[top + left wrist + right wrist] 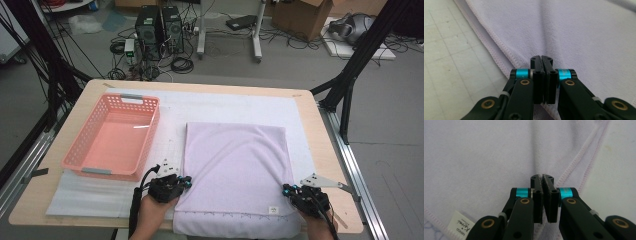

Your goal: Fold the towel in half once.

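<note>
Both black grippers, left gripper point(186, 181) and right gripper point(287, 189), sit at the near side corners of the lilac towel point(235, 165), which lies flat on the white mat point(90, 200) beside the empty pink basket point(150, 131). We judge the fold barely begun: edges pinched, nothing lifted or turned over yet. Up close, we see each pair of jaws clenched on the stitched hem point(490, 43), and the right gripper view adds a care label point(461, 223).

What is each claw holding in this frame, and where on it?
Both hold the lilac towel. The left claw is shut on its left hemmed edge near the front corner; the right claw is shut on its right hemmed edge, near the label.
</note>
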`<state>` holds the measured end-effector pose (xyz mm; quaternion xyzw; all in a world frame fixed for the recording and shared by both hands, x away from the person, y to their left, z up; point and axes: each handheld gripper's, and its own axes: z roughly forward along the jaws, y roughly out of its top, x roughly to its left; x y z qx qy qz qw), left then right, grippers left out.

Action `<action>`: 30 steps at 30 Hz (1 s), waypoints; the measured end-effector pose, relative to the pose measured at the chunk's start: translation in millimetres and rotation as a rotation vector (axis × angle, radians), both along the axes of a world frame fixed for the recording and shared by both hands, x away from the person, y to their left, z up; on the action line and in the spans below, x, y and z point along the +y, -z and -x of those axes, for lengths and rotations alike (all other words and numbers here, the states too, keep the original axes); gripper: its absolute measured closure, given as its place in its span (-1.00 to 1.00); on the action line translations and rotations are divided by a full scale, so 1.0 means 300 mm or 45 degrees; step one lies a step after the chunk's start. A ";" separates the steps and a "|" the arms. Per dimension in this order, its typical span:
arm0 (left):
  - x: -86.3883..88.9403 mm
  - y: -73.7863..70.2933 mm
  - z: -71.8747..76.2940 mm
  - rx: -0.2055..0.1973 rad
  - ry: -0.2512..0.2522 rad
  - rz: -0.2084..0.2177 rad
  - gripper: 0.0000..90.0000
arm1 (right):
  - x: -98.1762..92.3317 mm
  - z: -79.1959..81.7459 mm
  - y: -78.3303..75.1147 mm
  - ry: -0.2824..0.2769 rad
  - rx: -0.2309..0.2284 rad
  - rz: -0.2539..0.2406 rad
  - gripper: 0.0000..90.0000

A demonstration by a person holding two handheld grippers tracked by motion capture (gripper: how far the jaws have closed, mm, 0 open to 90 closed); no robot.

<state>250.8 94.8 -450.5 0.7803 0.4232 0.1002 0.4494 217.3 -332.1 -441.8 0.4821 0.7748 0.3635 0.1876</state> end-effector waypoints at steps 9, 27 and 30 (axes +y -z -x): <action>0.084 -0.031 0.084 -0.028 0.025 0.128 0.97 | -0.040 0.085 -0.045 -0.027 -0.020 -0.084 0.94; 0.148 -0.056 0.213 -0.049 0.082 0.187 0.84 | -0.082 0.258 -0.073 -0.026 -0.011 -0.138 0.58; 0.131 -0.058 0.154 -0.073 0.028 0.221 0.35 | -0.077 0.221 -0.078 0.005 -0.060 -0.156 0.44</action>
